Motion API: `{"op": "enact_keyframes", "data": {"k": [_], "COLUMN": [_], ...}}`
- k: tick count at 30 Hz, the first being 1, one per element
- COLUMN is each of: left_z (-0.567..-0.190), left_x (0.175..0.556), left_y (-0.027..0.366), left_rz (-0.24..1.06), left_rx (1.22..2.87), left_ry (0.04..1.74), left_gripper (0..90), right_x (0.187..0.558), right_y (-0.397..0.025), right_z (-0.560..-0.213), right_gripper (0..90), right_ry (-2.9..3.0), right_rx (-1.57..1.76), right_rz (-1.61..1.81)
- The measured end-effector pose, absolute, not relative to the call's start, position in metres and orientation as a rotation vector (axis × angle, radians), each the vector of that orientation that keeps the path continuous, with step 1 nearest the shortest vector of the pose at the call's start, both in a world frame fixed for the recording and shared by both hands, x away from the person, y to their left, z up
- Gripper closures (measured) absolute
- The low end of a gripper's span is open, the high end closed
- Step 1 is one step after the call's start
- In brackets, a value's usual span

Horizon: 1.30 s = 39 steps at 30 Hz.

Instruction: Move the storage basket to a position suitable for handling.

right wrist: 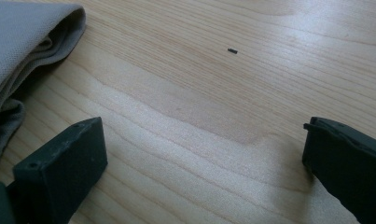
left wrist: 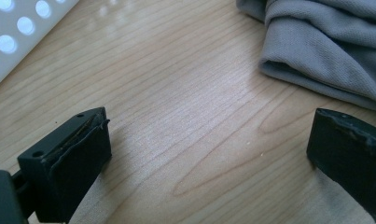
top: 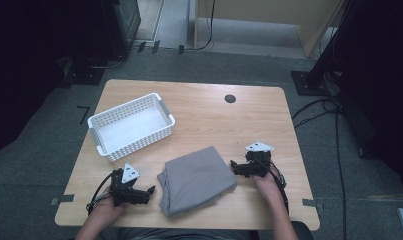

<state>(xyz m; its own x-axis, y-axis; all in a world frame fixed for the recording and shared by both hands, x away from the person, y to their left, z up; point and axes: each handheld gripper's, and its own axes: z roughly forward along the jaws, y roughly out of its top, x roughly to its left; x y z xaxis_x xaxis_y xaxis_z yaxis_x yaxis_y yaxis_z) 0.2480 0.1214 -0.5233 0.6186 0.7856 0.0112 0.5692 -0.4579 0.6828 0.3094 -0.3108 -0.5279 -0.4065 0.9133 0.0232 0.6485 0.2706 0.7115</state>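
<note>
cloth: folded grey fabric cloth (top: pixel 196 179) lay on the wooden counter (top: pixel 249 125)
left hand-held gripper (top: pixel 150 190): spread wide, empty, just beside it
right hand-held gripper (top: pixel 232 164): released too, at its other edge

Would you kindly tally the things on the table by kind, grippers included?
Folded grey cloth: 1
White basket: 1
Grippers: 2, the left gripper and the right gripper, both open and empty
Total: 4

Text near my left tool (top: pixel 150 190): none I can read.
Text near my right tool (top: pixel 233 165): none I can read.
</note>
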Motion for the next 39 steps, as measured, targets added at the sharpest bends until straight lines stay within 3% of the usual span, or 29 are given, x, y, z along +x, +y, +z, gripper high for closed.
{"op": "enact_keyframes", "data": {"k": [13,15,16,19,20,31,35,39], "left_z": [-0.523,-0.523,-0.523,-0.523,-0.523,-0.523,-0.523,-0.523], "left_x": [0.248,0.248,0.248,0.248,0.248,0.248,0.248,0.248], "left_y": [0.121,0.121,0.121,0.121,0.121,0.121,0.121,0.121], "left_rz": [0.432,0.432,0.432,0.432,0.431,0.430,0.430,0.430], "left_rx": [2.192,2.193,2.192,2.193,2.193,2.194,2.194,2.193], "left_ry": [1.059,1.059,1.059,1.059,1.059,1.060,1.060,1.060], "left_gripper": [0.0,0.0,0.0,0.0,0.0,0.0,0.0,0.0], "right_x": [0.310,0.313,0.312,0.314,0.314,0.338,0.347,0.357], "right_y": [-0.310,-0.313,-0.318,-0.323,-0.325,-0.322,-0.315,-0.307], "right_z": [-0.528,-0.526,-0.522,-0.520,-0.517,-0.494,-0.485,-0.475], "right_gripper": [0.0,4.3,29.8,30.6,38.1,45.6,54.8,56.0], "right_ry": [2.151,2.130,2.091,2.078,2.069,2.184,2.229,2.268], "right_rx": [1.415,1.447,1.469,1.477,1.493,1.492,1.475,1.455], "right_rz": [0.920,0.899,0.911,0.939,0.959,1.026,1.093,1.090]}}
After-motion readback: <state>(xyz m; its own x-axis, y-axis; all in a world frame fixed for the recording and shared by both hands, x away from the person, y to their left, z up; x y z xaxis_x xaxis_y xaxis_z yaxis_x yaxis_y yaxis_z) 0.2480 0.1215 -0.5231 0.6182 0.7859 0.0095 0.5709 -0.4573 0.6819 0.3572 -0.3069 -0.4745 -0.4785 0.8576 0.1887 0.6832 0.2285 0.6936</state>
